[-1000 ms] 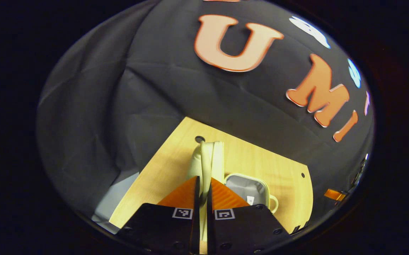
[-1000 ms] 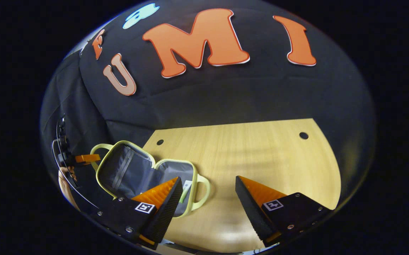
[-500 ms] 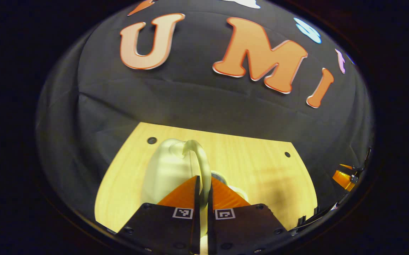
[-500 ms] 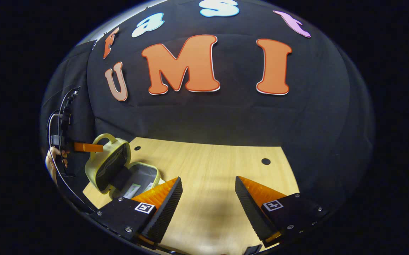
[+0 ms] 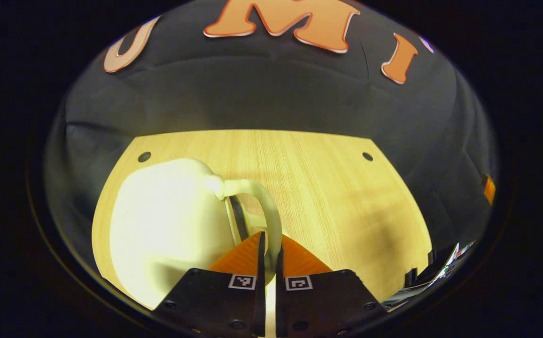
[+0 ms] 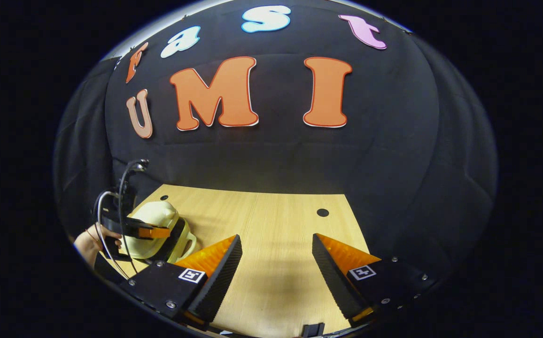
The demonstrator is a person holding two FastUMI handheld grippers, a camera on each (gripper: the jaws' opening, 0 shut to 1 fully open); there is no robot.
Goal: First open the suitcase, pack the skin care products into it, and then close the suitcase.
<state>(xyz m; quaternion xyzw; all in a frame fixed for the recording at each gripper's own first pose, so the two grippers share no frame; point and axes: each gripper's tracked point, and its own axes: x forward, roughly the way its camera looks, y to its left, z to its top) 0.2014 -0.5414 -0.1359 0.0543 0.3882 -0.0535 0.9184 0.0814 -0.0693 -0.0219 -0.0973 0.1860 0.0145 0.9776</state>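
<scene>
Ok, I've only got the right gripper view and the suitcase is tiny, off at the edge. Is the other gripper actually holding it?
Observer: Yes. In the left gripper view the left gripper is closed on the handle of the lid, with the pale loop running between both fingers.
Operator: And is the lid all the way down?
Observer: Not quite. A dark gap shows between the two halves of the suitcase, just under that handle.
</scene>
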